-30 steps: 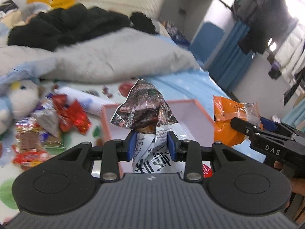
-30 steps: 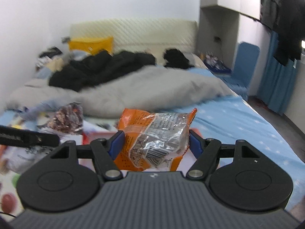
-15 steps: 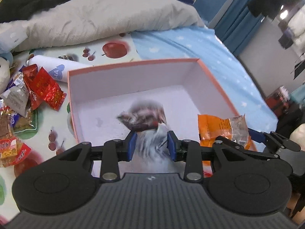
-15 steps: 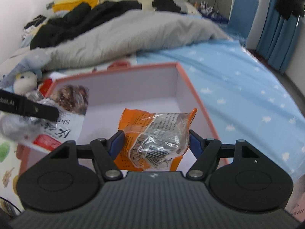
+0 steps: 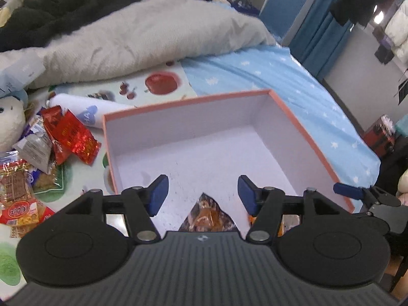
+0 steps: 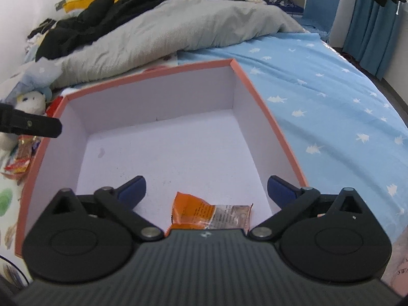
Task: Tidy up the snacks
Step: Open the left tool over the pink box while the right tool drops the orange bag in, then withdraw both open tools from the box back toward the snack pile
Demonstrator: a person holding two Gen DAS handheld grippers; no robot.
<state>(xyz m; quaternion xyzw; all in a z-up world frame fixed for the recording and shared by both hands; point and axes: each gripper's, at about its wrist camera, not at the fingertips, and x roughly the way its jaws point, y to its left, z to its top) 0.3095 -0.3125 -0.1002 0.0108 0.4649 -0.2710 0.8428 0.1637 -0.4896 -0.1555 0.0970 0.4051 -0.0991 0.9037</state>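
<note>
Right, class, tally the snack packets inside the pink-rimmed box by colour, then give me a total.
Orange packet: 1
Brown packet: 1
Total: 2

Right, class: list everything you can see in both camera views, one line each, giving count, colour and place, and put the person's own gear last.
Box: one, orange rim, white inside, on the bed.
Orange packet: one, on the box floor, near edge.
Brown packet: one, in the box, mostly hidden.
Snack pile: several, red and mixed, left of the box.
Plush toy: one, white, far left.
Duvet: one, grey, behind the box.
Sheet: one, blue with stars, right.
Left claw: jaws opening, nothing between.
Right claw: jaws opening, nothing between.
</note>
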